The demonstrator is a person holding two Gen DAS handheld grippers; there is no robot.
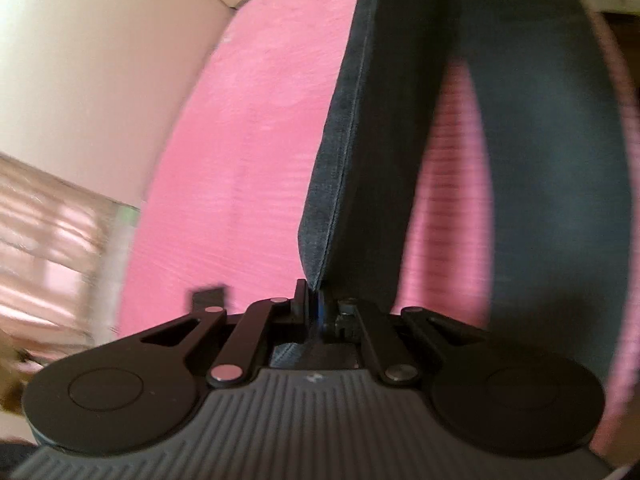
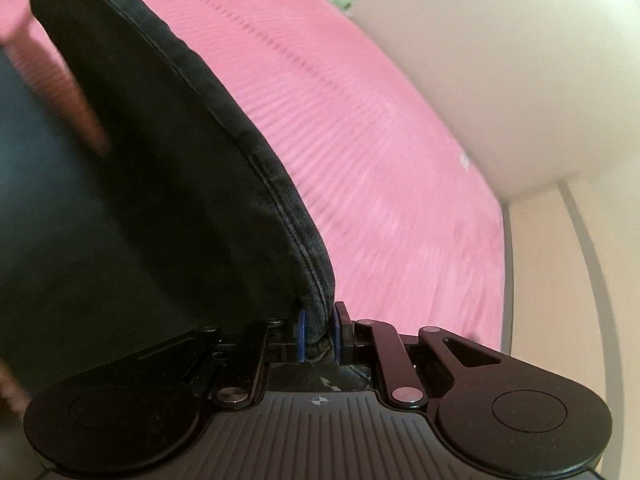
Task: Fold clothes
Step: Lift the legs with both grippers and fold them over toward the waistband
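A dark blue-grey denim garment [image 1: 348, 128], its seams stitched in paler thread, hangs over a bright pink ribbed cover [image 1: 248, 160]. The black left gripper [image 1: 316, 300] and black right gripper [image 2: 319, 336] carry blue pads. Beyond lie cream-white walls [image 2: 500, 72] and, blurred, what may be a pale pink-and-white striped surface [image 1: 48, 232].

The jeans [image 1: 400, 120] run past the top edge beyond the left tongs [image 1: 316, 300], their far end unseen. Left of the right tongs [image 2: 318, 336] they blur into shadow. The pink surface [image 2: 360, 140] beyond is motion-smeared.
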